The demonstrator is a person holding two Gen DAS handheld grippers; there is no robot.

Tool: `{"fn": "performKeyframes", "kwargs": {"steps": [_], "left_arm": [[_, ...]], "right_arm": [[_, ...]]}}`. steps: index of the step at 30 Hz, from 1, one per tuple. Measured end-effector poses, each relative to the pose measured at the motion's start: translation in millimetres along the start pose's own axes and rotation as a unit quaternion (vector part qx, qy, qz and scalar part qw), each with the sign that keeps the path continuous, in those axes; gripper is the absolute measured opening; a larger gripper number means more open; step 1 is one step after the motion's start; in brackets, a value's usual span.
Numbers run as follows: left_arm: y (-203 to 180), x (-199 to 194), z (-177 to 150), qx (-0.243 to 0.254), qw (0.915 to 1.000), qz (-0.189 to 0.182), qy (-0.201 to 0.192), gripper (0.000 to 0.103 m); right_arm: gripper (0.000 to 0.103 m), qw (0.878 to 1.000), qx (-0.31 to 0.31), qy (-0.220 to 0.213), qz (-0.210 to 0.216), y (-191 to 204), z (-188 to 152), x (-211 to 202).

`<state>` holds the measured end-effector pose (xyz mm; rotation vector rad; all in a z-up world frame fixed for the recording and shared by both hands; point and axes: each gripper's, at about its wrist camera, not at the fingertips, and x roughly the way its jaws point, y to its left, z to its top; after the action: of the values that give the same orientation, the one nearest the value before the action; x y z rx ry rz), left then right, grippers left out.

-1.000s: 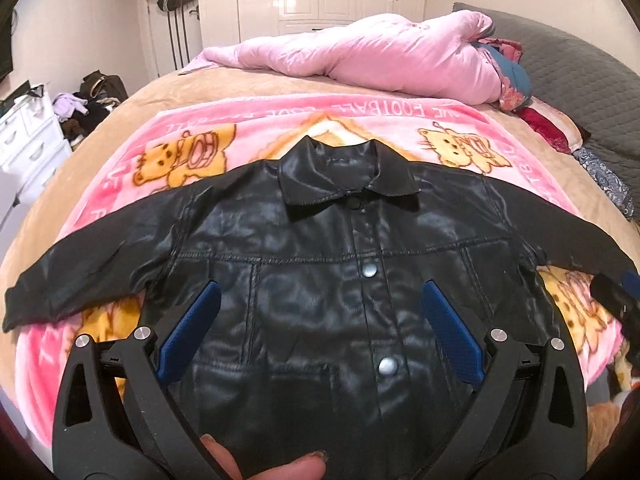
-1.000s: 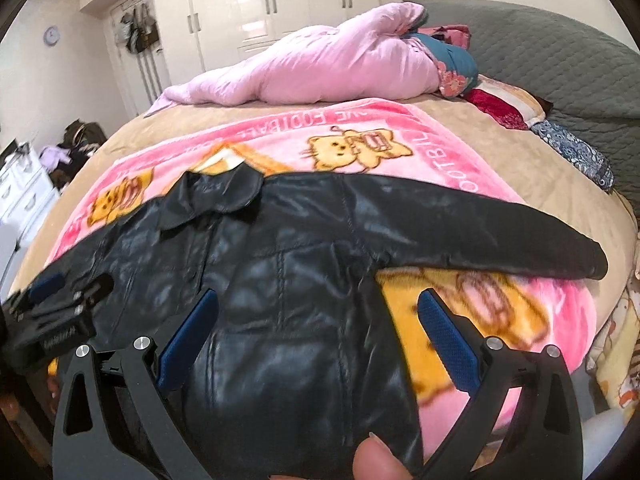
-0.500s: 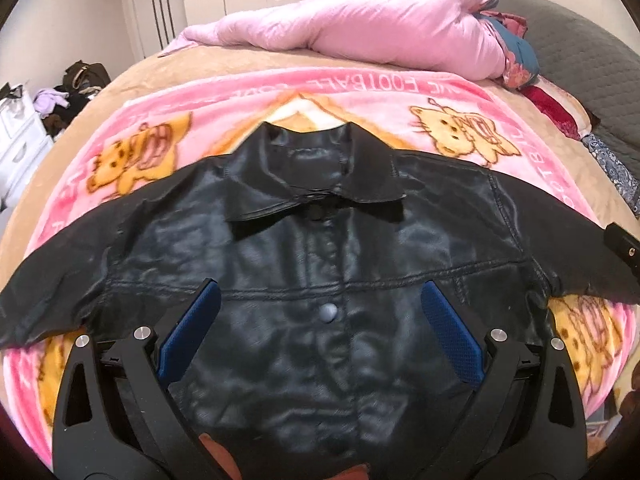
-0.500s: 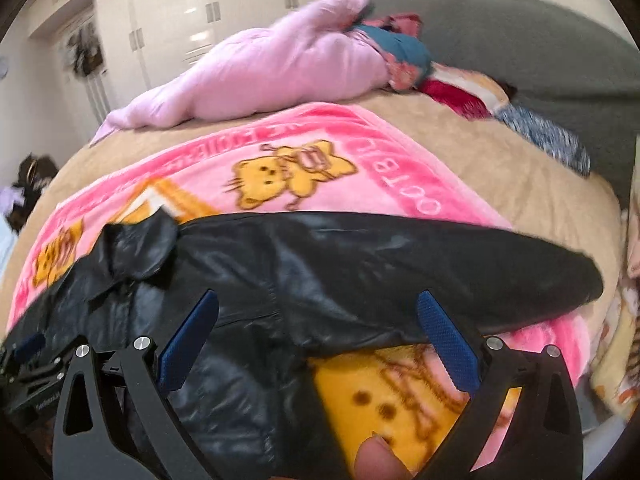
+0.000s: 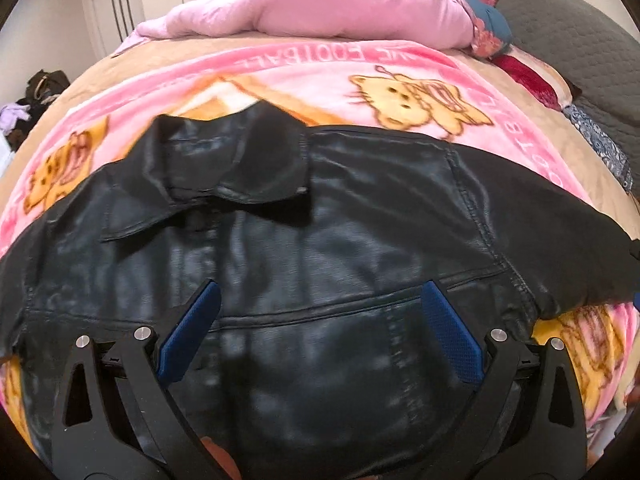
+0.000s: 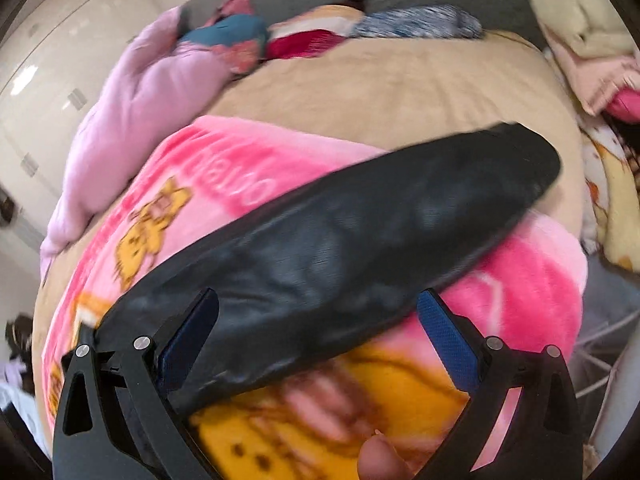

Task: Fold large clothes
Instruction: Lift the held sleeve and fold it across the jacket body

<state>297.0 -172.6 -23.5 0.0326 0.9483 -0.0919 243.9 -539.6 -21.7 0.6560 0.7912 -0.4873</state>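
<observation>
The black leather jacket [image 5: 304,248] is seen spread flat and unfolded on the pink blanket [image 5: 320,68], both hand-held grippers [image 5: 318,312] [image 6: 318,312] held wide open, every fold judged outstanding.

jacket [image 5: 320,240] hem hidden, sleeve [image 6: 360,232] blurred

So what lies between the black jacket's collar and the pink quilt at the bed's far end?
In the left wrist view, only the pink cartoon blanket and a strip of tan bedcover separate the collar from the pink quilt.
</observation>
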Motion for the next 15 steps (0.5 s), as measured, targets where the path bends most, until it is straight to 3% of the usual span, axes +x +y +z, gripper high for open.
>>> {"fn": "performKeyframes", "kwargs": {"steps": [7,11,15], "left_arm": [[-32.0,17.1,5.2,0.029,0.9995,-0.005,0.005,0.094],[-39.0,26.7,6.9,0.028,0.9995,-0.007,0.009,0.094],[-45.7,38.8,11.3,0.027,0.9995,-0.012,0.013,0.094]], "right_arm": [[0.099,0.995,0.094,0.025,-0.008,-49.2,9.0,19.6],[0.099,0.99,0.138,0.033,0.024,-67.2,16.9,34.7],[0.099,0.982,0.18,0.014,0.061,-83.1,29.2,43.7]]}}
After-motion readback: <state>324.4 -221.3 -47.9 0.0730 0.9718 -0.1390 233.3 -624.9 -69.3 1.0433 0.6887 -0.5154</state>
